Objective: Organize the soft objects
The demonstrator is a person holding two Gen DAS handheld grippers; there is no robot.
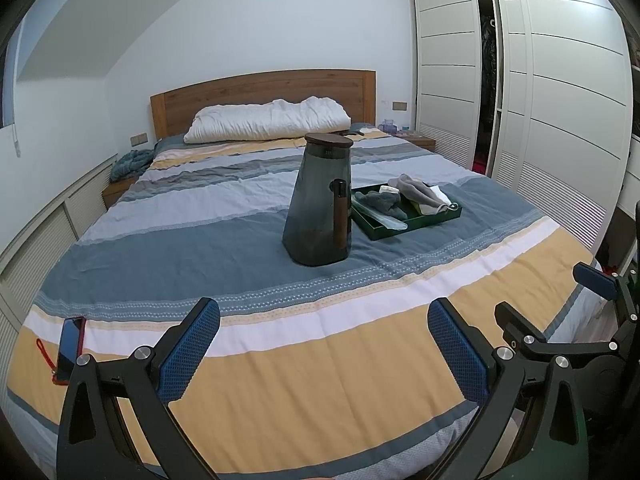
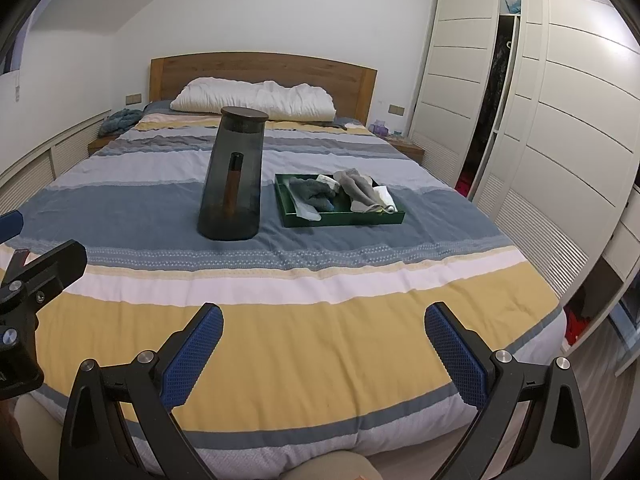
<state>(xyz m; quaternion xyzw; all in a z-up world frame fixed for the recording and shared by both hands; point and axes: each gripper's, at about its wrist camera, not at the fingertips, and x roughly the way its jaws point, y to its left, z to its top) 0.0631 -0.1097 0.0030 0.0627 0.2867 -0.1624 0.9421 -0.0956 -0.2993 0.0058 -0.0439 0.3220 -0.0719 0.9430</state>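
The soft cloths are lying heaped in the green tray on the bed, ahead and slightly right of the right gripper, well apart from it; the left gripper is sitting farther off. Both are hovering with fingers spread and empty. A dark jug is standing just left of the tray, wardrobe doors lining the room's right.

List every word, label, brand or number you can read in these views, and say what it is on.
None can be read.
Dark pitcher: faint marks below its lid, too small and blurred to make out.
Phone, green tray, cloths, striped bedspread, wardrobe doors: no visible text.
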